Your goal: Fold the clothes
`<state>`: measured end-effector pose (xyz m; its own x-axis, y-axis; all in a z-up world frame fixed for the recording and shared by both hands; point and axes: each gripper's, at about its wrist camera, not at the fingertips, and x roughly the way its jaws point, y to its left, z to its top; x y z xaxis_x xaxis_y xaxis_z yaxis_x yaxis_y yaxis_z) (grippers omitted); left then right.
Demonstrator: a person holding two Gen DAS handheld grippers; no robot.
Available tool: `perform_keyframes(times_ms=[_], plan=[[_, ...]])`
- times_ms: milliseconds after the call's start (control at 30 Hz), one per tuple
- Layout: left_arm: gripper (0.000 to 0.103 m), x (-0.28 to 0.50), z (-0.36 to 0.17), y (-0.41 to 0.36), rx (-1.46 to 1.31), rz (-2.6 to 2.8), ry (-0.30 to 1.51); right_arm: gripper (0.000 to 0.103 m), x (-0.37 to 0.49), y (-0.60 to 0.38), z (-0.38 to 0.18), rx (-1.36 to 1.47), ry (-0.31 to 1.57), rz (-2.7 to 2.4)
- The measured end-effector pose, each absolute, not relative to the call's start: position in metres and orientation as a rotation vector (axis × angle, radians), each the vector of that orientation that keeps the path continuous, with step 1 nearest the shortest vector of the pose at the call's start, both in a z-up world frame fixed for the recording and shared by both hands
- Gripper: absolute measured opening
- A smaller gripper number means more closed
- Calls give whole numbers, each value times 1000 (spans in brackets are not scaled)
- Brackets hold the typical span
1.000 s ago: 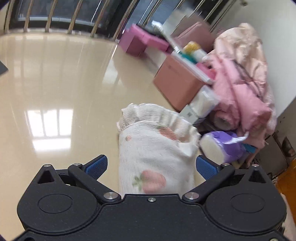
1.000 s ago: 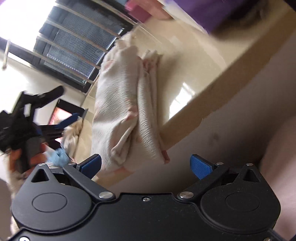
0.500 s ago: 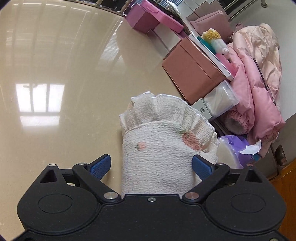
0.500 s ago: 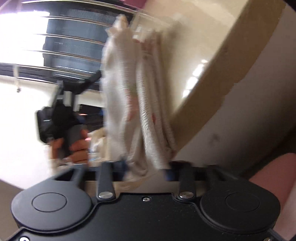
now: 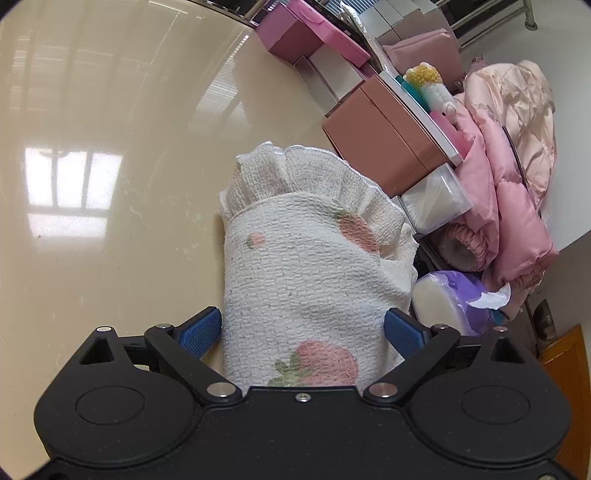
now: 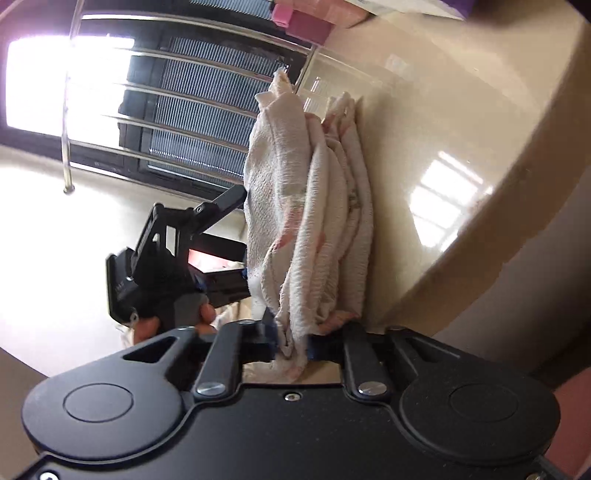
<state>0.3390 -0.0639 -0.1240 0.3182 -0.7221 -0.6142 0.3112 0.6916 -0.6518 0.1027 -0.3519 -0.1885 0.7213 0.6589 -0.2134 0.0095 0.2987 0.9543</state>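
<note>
A folded white garment [image 5: 306, 266] with strawberry print and a frilled hem lies on the glossy beige table [image 5: 110, 110]. My left gripper [image 5: 302, 332] stands open and straddles its near end, with the blue pads at either side of the cloth. In the right wrist view the same garment [image 6: 310, 192] shows as stacked layers at the table's edge [image 6: 480, 236]. My right gripper [image 6: 291, 345] is closing, its pads pinching the near edge of those layers. The left gripper's fingers [image 6: 221, 201] reach in from the far side, held by a hand [image 6: 147, 325].
Along the table's right side stand a brown box [image 5: 380, 147], pink boxes [image 5: 303, 29], a plastic bag [image 5: 436, 199], a purple tissue pack [image 5: 458, 295] and heaped pink jackets [image 5: 517, 184]. A metal-railed window [image 6: 184, 110] is behind.
The right gripper's jaws went from wide apart to pinched on the garment's near edge. The left gripper sank and tipped down over the cloth, which fills more of its view.
</note>
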Motion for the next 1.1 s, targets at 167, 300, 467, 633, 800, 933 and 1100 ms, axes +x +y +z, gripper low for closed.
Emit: perform_keyframes(times_ms=[167, 300, 467, 633, 800, 933, 1100], plan=[[95, 330, -138, -56, -695, -712, 1084, 11, 84, -370, -191, 1397, 625, 544], [95, 301, -145, -58, -828, -722, 1080, 11, 67, -384, -183, 1504, 599, 587], [95, 283, -148, -72, -857, -733, 1034, 11, 52, -402, -166, 1535, 591, 646], [93, 294, -152, -83, -947, -715, 1034, 11, 42, -416, -160, 1490, 636, 642], [54, 293, -160, -92, -953, -636, 1078, 11, 37, -424, -156, 1389, 708, 624], [23, 285, -164, -95, -948, -629, 1061, 11, 37, -430, -154, 1316, 745, 633], [16, 264, -144, -91, -885, -625, 947, 11, 34, -436, -145, 1224, 766, 670]])
